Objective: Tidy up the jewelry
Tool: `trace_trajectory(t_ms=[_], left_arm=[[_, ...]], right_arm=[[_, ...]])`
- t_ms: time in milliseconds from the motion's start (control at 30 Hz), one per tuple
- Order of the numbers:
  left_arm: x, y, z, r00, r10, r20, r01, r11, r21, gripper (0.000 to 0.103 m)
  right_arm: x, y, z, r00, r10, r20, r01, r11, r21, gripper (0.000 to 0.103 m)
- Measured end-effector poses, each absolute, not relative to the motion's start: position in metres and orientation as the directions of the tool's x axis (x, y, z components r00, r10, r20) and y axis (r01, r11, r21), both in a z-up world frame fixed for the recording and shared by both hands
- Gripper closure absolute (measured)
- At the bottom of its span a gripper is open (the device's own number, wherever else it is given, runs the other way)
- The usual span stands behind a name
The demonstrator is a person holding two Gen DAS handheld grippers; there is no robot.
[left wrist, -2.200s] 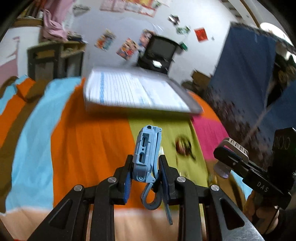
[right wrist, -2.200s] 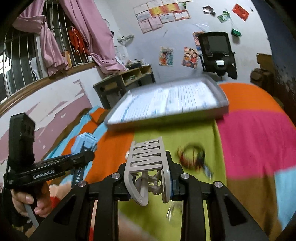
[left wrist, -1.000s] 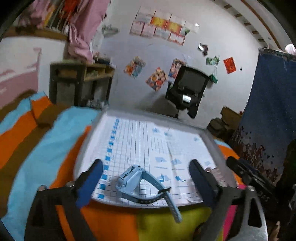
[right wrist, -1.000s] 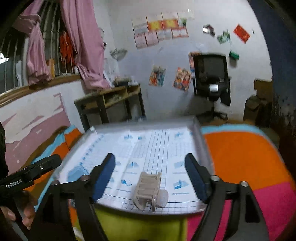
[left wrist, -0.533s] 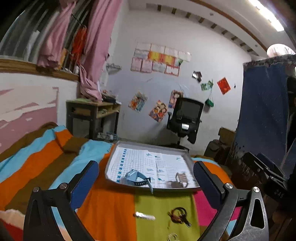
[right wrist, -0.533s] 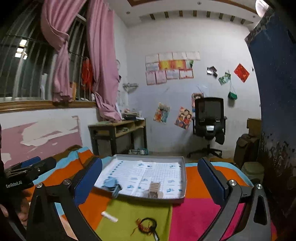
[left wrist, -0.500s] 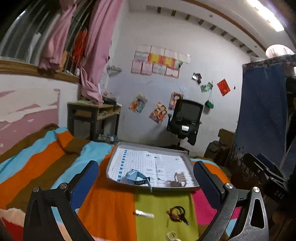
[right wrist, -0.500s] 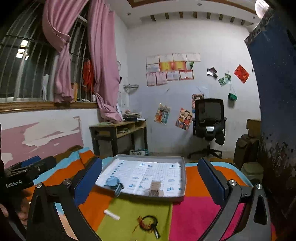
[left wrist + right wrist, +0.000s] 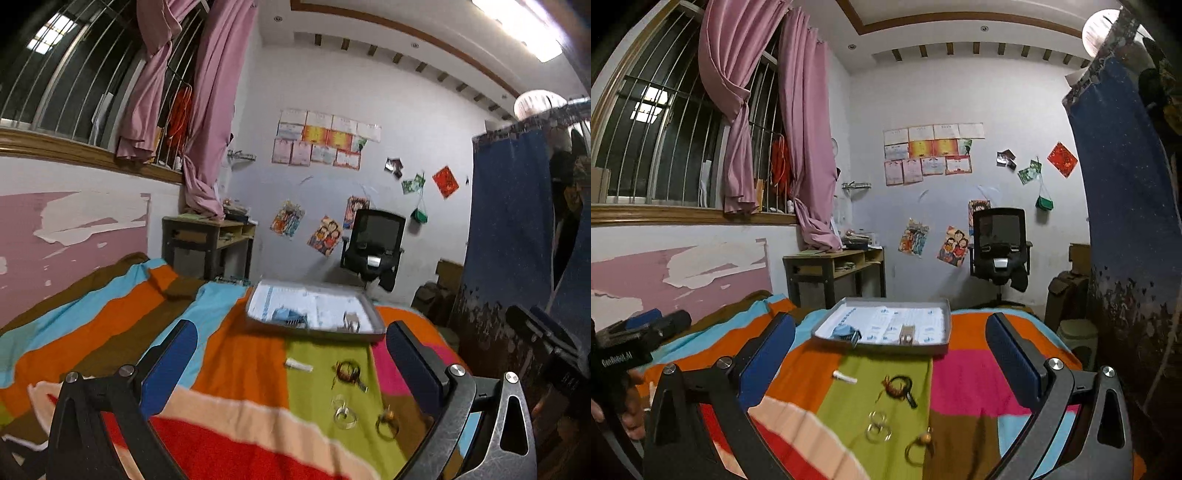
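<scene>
Hovering above the striped blanket point(image 9: 960, 380), the right tongs point(image 9: 890, 354) stood wide apart and held nothing, and the left tongs point(image 9: 291, 365) were spread just as wide and empty. At the far end of the blanket lay a grey tray point(image 9: 945, 325) lined with gridded paper. Inside it rested a blue watch point(image 9: 846, 331) toward the left and a pale hair claw point(image 9: 907, 336) toward the right, apart from each other. Nearer, on the green stripe, sat a small white clip point(image 9: 844, 377), a dark beaded bracelet point(image 9: 897, 386), two joined silver rings point(image 9: 877, 426) and a gold ring point(image 9: 918, 448), all loose on the blanket.
</scene>
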State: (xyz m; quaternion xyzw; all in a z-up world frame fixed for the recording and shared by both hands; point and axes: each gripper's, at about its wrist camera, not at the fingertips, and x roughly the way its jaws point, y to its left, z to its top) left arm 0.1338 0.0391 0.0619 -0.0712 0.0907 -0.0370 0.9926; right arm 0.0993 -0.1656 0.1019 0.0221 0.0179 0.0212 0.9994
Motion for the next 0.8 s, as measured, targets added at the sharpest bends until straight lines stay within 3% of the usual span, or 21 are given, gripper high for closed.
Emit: trace_trajectory(t_ms=[367,800], left_arm=[[0.084,0.033,0.030,0.964,-0.083,-0.254,0.053,0.991,-0.122,0.000],[0.072,0.024,0.001,0.936,-0.093,-0.341,0.054,0.991,-0.121,0.000]], right_arm=[[0.052,-0.169,0.060,0.994,0.010,-0.107,0.001,0.994,0.107,0.001],[0.051,-0.180,0.012,0.968,-0.049,-0.247,0.068,0.995,0.068,0.001]])
